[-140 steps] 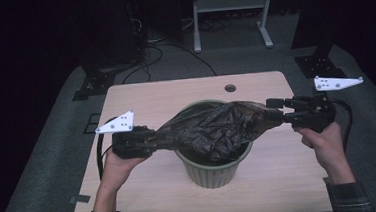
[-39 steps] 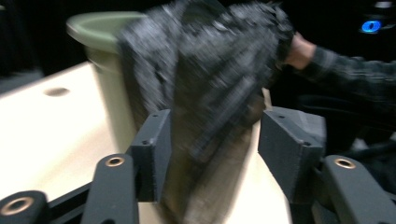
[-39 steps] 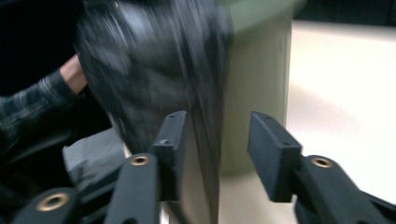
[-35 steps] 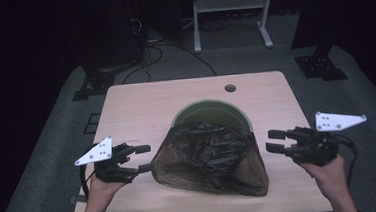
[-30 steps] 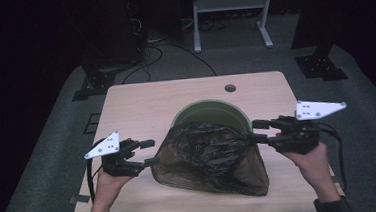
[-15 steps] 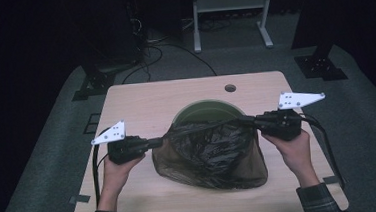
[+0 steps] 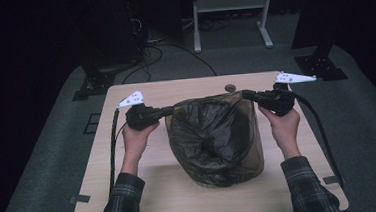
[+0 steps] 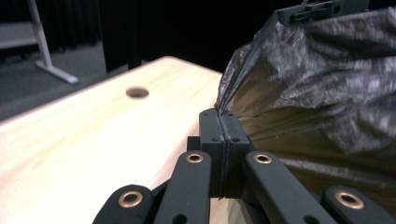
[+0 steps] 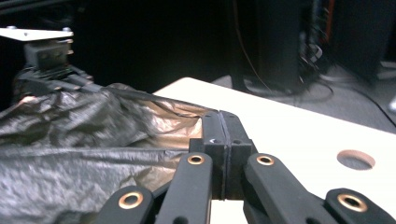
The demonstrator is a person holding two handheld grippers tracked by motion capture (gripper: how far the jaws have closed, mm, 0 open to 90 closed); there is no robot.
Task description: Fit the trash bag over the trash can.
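at the bottom of the high view our two forearms in plaid sleeves (image 7: 123,200) come up from the lower edge onto the pale wooden table (image 7: 132,195). just above them, in the middle of the frame, the dark, thin, crinkled plastic bag (image 7: 213,139) stands on the table top, its mouth pulled wide and turned up toward the far edge. our left gripper (image 7: 164,111), left of centre, has its jaws pressed together on the left edge of the bag's rim; in the left gripper view the plastic (image 8: 308,84) fans out from the tips of the shut jaws toward the upper right. our right gripper (image 7: 248,95), right of centre, pinches the right edge of the rim the same way, and in the right gripper view the film (image 9: 93,140) spreads away to the left of its closed jaws. between the two the rim is drawn taut. beyond the bag, near the table's far edge, sits a small round hole (image 7: 230,88). farther off, at the top of the frame, a white metal stand (image 7: 229,5) rises from the grey floor.
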